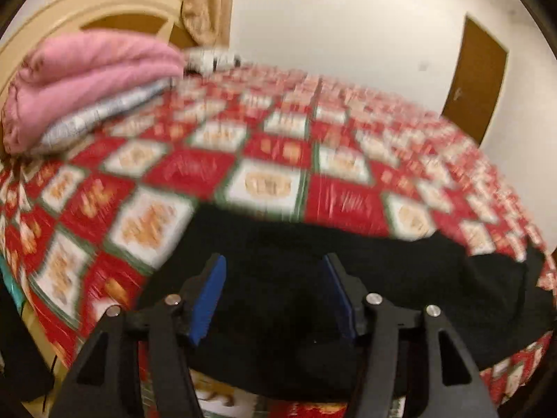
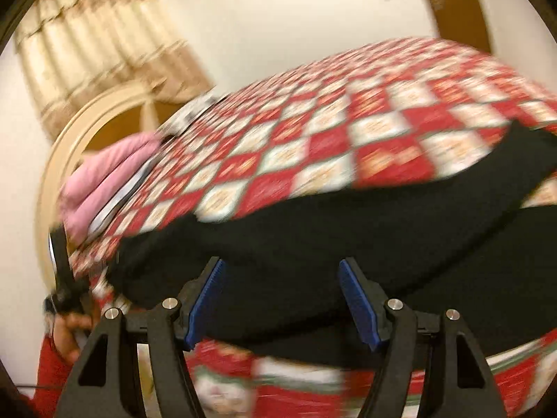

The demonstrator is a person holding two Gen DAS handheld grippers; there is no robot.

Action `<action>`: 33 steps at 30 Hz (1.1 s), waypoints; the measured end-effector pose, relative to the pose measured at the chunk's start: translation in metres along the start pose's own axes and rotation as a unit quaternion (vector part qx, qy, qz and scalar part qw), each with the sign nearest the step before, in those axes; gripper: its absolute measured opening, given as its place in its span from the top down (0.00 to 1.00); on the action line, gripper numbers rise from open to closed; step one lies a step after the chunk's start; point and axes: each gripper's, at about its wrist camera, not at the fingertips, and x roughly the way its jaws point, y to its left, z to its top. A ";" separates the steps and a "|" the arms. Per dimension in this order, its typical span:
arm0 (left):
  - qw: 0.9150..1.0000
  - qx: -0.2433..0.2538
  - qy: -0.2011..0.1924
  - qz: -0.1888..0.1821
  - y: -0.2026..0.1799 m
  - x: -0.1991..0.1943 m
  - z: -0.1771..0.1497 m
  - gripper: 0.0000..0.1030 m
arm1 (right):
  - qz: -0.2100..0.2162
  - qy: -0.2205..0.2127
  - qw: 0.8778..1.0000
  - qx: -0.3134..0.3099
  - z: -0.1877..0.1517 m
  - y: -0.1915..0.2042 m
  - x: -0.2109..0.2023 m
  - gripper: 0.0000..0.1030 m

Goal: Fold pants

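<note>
A bed [image 1: 271, 160] covered by a red-and-white checked bedspread [image 2: 313, 146] carries the work; a stack of folded blankets [image 1: 87, 80], pink on top, sits at its far left corner by the curved headboard [image 2: 69, 146]. The black pants [image 1: 313, 278] lie along the near edge of the bed, spread flat as one long dark band with one end running off toward the right edge (both views are motion-blurred, so seams and creases cannot be read). The left gripper [image 1: 273, 296] is spread, nothing between its blue pads, poised over the cloth. The right gripper [image 2: 282, 299] is likewise spread and empty above the pants. Judged from this layout, folding is at an early-to-middle stage: the garment is long, and crosswise folds remain.
</note>
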 end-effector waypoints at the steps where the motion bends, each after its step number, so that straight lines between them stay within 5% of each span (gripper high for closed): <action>1: 1.000 -0.001 0.018 0.005 -0.004 0.010 -0.006 0.41 | -0.024 -0.012 1.000 0.010 0.009 -0.018 -0.011 0.33; 5: 0.996 0.062 -0.017 0.054 -0.020 0.004 -0.022 0.35 | -0.114 -0.045 0.990 0.070 0.047 -0.096 -0.036 0.33; 11: 0.999 0.030 -0.012 0.042 -0.019 0.009 -0.018 0.26 | -0.196 -0.054 0.971 0.124 0.107 -0.181 -0.023 0.33; 17: 0.998 0.029 -0.014 0.053 -0.024 0.014 -0.019 0.25 | -0.253 0.016 0.962 0.102 0.146 -0.205 0.048 0.33; 21: 0.998 0.028 -0.008 0.052 -0.023 0.014 -0.018 0.25 | -0.333 0.089 0.932 0.110 0.151 -0.229 0.093 0.33; 25: 0.998 0.029 -0.010 0.053 -0.022 0.014 -0.017 0.25 | -0.343 0.094 0.928 0.110 0.148 -0.233 0.097 0.36; 27: 0.998 0.028 -0.009 0.052 -0.022 0.014 -0.017 0.25 | -0.333 0.096 0.930 0.125 0.149 -0.237 0.089 0.57; 28: 0.998 0.028 -0.009 0.052 -0.022 0.014 -0.018 0.25 | -0.329 0.096 0.930 0.133 0.149 -0.239 0.083 0.81; 29: 0.998 0.028 -0.009 0.051 -0.022 0.014 -0.018 0.25 | -0.316 0.093 0.933 0.144 0.149 -0.241 0.075 0.91; 33: 0.998 0.029 -0.007 0.048 -0.023 0.014 -0.019 0.25 | -0.225 0.043 0.957 0.178 0.144 -0.241 0.022 0.93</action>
